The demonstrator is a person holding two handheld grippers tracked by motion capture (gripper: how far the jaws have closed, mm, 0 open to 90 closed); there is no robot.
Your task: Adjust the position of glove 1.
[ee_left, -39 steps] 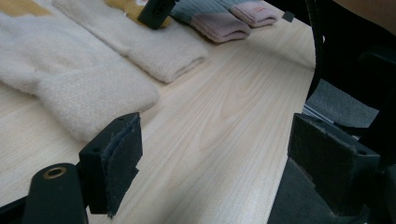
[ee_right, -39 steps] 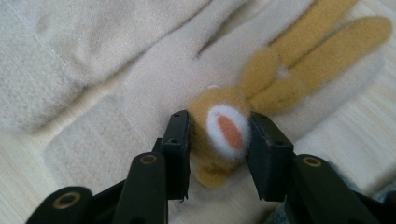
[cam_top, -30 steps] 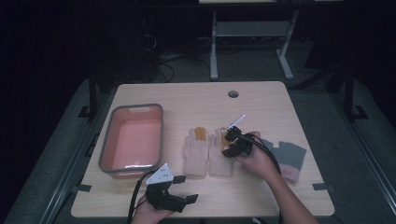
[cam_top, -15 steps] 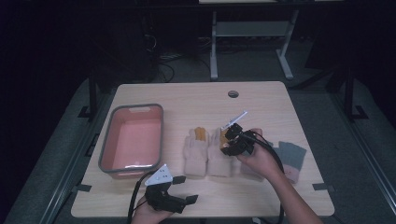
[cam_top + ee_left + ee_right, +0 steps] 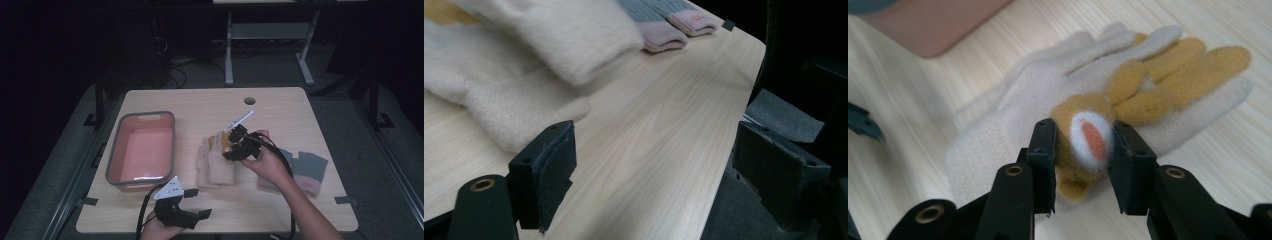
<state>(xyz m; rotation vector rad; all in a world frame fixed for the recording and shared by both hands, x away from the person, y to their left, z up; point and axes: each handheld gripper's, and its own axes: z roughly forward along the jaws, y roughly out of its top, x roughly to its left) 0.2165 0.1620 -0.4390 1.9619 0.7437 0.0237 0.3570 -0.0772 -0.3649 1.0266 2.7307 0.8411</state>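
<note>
Fleece glove [image 5: 1088, 135], soft, light and limp, lay on the cream gloves [image 5: 215, 162] at mid-counter [image 5: 280, 107]. My right tool [image 5: 1080, 150] pinched its ochre palm patch; my left tool [image 5: 654, 165] stood open, empty.

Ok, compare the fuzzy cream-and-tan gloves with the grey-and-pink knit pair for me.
The fuzzy cream-and-tan gloves lie mid-table, fluffy and pale; the grey-and-pink knit pair sits nearer the table's right edge, ribbed and darker with pink cuffs. The right gripper pinches a tan patch on the fuzzy gloves; no gripper touches the knit pair. Both pairs lie on the wooden table.
</note>
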